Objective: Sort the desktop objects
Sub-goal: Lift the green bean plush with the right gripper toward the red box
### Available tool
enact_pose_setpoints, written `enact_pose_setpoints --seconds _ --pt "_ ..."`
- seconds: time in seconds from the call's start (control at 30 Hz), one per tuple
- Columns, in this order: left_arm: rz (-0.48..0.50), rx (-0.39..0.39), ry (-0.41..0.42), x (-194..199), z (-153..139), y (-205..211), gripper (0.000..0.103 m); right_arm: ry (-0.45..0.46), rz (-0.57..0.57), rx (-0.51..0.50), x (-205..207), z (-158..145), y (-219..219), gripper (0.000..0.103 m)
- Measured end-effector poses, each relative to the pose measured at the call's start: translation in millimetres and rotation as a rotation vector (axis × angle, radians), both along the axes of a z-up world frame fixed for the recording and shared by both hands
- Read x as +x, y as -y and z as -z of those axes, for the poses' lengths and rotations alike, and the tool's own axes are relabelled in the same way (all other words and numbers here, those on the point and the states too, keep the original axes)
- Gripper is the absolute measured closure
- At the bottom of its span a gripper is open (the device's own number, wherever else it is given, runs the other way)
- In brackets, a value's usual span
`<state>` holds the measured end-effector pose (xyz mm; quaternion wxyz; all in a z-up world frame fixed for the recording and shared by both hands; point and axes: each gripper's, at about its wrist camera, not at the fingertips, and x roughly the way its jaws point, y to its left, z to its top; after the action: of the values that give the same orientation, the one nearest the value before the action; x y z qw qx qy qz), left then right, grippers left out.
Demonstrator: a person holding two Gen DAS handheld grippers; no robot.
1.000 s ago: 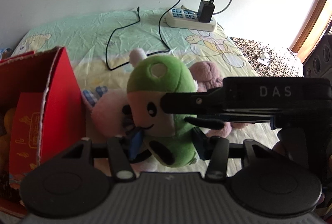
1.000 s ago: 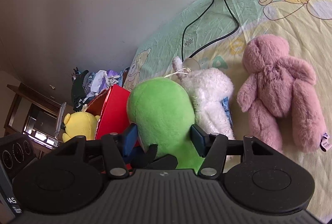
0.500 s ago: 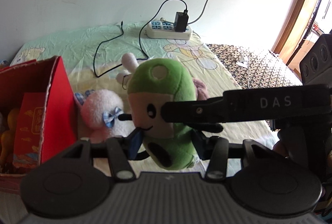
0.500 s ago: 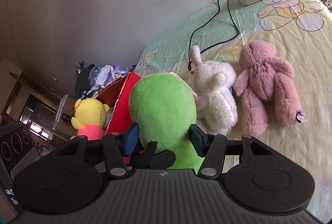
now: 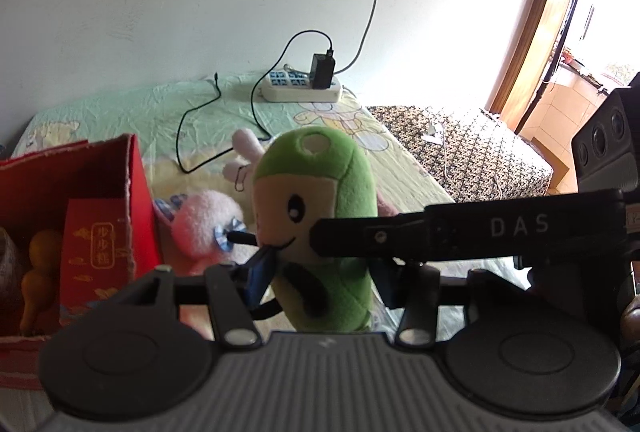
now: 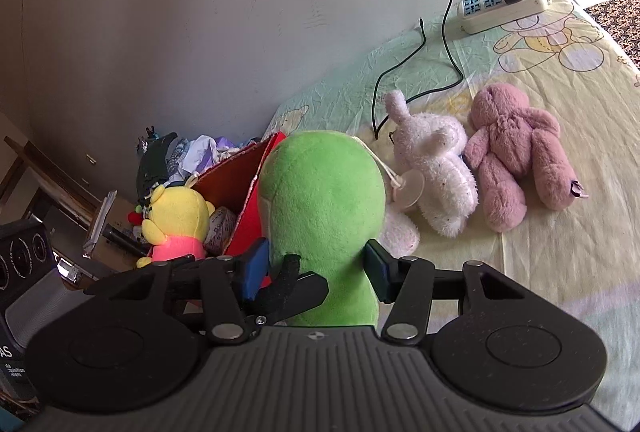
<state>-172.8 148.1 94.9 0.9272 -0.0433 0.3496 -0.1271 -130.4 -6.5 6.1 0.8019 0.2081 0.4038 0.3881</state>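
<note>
A: Since a second ago the green plush doll with the cream face (image 5: 316, 228) has come up off the bed with both grippers, and the white plush rabbit (image 6: 430, 167) and pink plush bear (image 6: 520, 167) now lie further below and behind it.

B: Why two grippers on one toy?

A: It's soft and bulky. The left gripper (image 5: 320, 278) is clamped on its lower body from the face side; the right gripper (image 6: 314, 270) pinches it from the back, its jaws closing further into the plush. My guess is it's headed for the red cardboard box (image 5: 132, 207) just to the left, where a yellow plush bear in pink (image 6: 178, 220) already sits.

B: Anything you can't make out?

A: The doll's feet are hidden behind the gripper bodies. The box's bottom is out of view, so free room there is unclear. The white power strip (image 5: 300, 91) and its black cable (image 5: 224, 135) lie well behind.
</note>
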Motion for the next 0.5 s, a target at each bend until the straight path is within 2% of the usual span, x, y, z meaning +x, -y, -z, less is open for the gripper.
enact_pose_setpoints --seconds 0.23,0.37,0.5 --pt "0.016 0.001 0.134 -19.5 -38.6 -47.0 0.053 0.095 0.033 0.045 -19.9 -34.9 -35.3 0.048" --pt "-0.020 0.005 0.201 -27.6 -55.6 -81.6 0.053 0.161 0.016 0.078 -21.3 -52.6 -65.4 0.048" --pt "-0.070 0.032 0.234 -34.0 -62.4 -118.1 0.053 0.198 -0.018 0.112 -20.7 -62.0 -103.1 0.048"
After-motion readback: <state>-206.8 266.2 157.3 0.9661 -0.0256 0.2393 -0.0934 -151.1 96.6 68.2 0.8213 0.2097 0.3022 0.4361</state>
